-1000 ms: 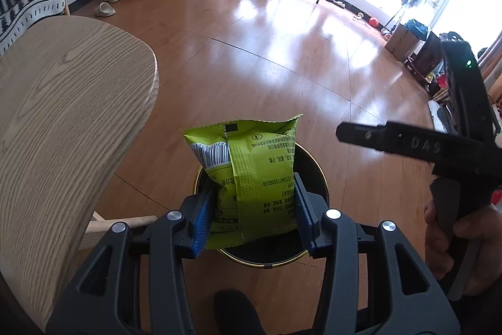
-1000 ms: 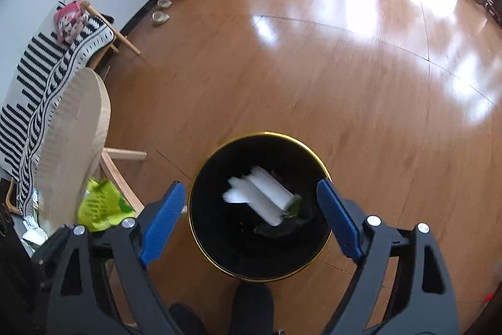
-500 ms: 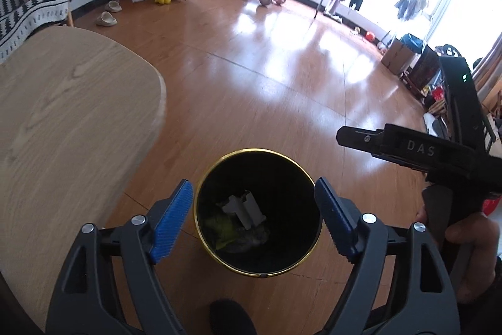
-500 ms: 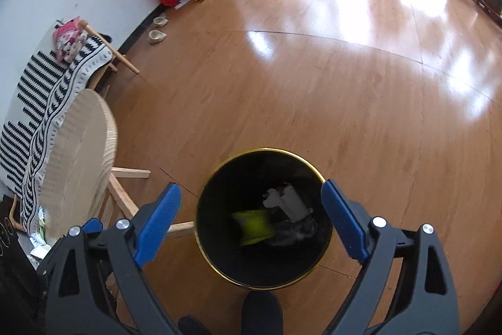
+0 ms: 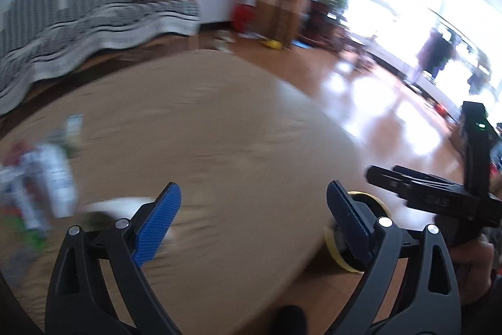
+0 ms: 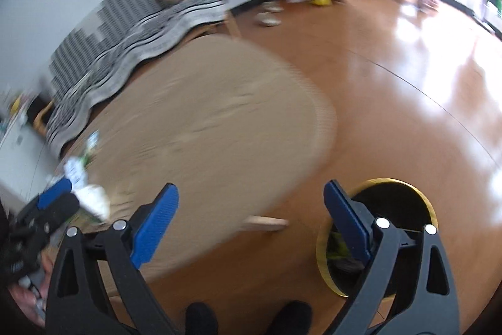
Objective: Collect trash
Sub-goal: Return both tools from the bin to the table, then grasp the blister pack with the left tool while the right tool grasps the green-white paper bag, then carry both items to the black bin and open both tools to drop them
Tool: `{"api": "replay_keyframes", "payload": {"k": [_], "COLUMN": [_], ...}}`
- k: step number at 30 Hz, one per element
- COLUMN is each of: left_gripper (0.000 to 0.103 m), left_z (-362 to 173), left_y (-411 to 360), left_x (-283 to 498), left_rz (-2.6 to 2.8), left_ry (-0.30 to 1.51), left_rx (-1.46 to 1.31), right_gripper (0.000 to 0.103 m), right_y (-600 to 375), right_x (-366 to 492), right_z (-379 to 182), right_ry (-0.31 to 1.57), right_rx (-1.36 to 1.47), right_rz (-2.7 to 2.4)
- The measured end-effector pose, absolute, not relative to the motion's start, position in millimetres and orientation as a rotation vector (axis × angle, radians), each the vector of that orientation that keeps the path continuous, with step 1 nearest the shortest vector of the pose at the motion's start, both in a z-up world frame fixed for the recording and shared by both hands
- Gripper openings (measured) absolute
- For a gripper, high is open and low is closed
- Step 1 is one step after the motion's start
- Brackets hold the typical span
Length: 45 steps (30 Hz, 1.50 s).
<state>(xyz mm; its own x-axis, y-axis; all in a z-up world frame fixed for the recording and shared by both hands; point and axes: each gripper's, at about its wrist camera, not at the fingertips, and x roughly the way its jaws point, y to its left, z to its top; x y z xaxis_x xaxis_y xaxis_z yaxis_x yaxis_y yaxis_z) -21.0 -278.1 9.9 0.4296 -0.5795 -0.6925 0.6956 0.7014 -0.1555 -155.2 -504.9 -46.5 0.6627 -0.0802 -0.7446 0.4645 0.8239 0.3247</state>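
Both tongs are empty and their jaws have just been opening: the left tongs (image 5: 249,211) stand spread above the desk (image 5: 219,127), the right tongs (image 6: 251,209) spread too. A green wrapper already lies in the black bin (image 6: 398,187) at the lower right. More trash (image 5: 53,178), blurred packets and a white scrap, waits on the desk at the left edge, so collecting looks only partly done

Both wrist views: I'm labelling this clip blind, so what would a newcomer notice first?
The wide-open blue pads of the left gripper, empty, over the round wooden table. Blurred trash sits at the table's left edge. The gold-rimmed black bin stands on the floor behind the right gripper, also open and empty.
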Motion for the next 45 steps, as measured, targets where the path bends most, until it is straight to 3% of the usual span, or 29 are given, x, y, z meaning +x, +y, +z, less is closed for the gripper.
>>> {"api": "replay_keyframes", "payload": {"k": [8, 15, 30, 32, 33, 34, 35, 37, 38, 40, 45], "left_gripper": [0.091, 0.092, 0.092, 0.084, 0.08, 0.068, 0.055, 0.038, 0.023, 0.016, 0.016], "left_z": [3, -22, -86, -85, -85, -84, -83, -79, -78, -75, -63], "left_y": [-103, -8, -23, -24, -24, -24, -25, -29, -30, -32, -33], "left_x": [40, 55, 84, 84, 82, 82, 82, 78, 77, 75, 73], "left_rz": [-0.52, -0.46, -0.506, -0.508, -0.51, -0.516, -0.525, -0.526, -0.533, -0.542, -0.497], "left_ry": [0.791, 0.831, 0.91, 0.903, 0.901, 0.903, 0.909, 0.907, 0.91, 0.914, 0.927], "left_rx": [0.126, 0.153, 0.326, 0.32, 0.316, 0.309, 0.296, 0.306, 0.307, 0.296, 0.247], "right_gripper": [0.093, 0.095, 0.095, 0.092, 0.082, 0.071, 0.071, 0.068, 0.067, 0.066, 0.066], "right_y": [-377, -294, -264, -266, -266, -268, -269, -271, -271, -270, -280], "right_x": [-60, -5, 46, 47, 48, 48, 47, 43, 42, 38, 24], "right_z": [-22, -39, -87, -91, -92, -93, -92, -90, -88, -83, -71], "right_ry": [0.824, 0.908, 1.027, 1.035, 1.037, 1.043, 1.04, 1.032, 1.025, 1.006, 0.971], "right_rx": [0.343, 0.179, 0.072, 0.071, 0.074, 0.076, 0.079, 0.089, 0.092, 0.085, 0.11], "right_rz": [-0.057, 0.015, -0.024, -0.024, -0.019, -0.017, -0.012, 0.009, 0.017, 0.025, 0.026]}}
